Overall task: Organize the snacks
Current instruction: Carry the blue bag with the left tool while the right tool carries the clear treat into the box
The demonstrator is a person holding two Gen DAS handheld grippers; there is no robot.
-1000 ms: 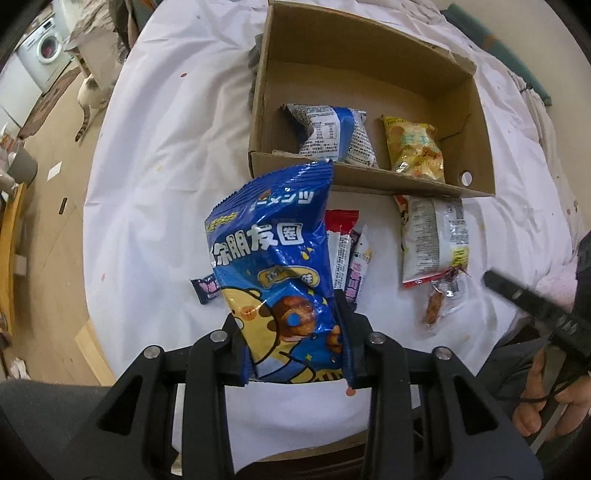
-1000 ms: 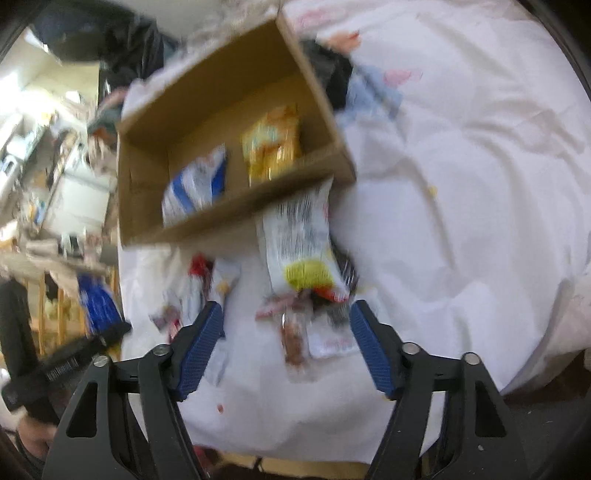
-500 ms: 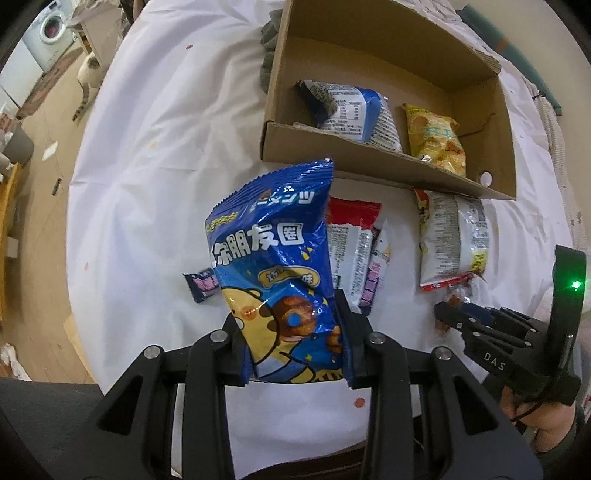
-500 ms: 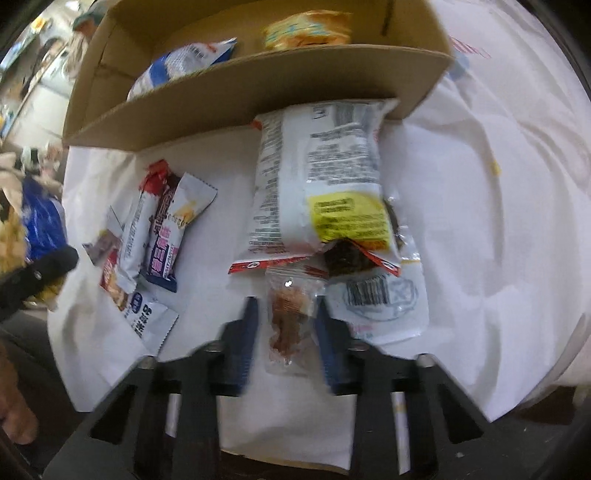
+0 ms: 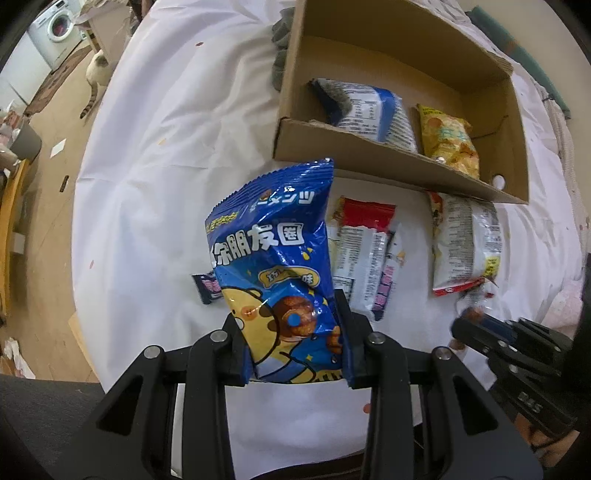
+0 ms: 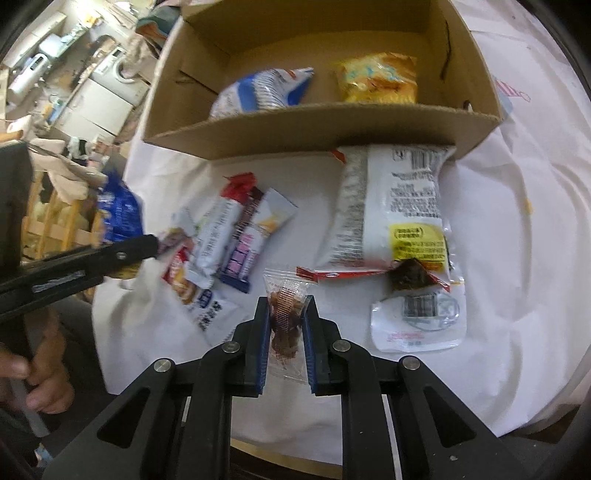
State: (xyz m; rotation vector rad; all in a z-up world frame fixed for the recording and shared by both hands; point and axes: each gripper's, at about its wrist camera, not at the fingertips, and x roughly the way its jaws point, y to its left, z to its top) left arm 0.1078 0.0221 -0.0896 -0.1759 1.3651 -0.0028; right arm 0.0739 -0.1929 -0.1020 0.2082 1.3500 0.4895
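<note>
washing machine [image 5: 59,27] far left | cat [image 5: 96,75] on floor | white tablecloth [image 5: 155,147]

A blue snack bag [image 5: 280,273] stands upright, pinched low between the left jaws. A small clear packet of brown pieces [image 6: 286,321] sits clamped between the right jaws, its top poking past their tips.

Left gripper [image 5: 293,332] points steeply down, jaws clamped on lower part of blue snack bag [image 5: 275,266], bag standing upright between them. Right gripper [image 6: 286,321] angled down toward surface, jaws nearly together, pinching small clear packet [image 6: 286,314] of brown snack. Bare hand [image 6: 35,373] grips left gripper's handle, seen from right wrist view.
</note>
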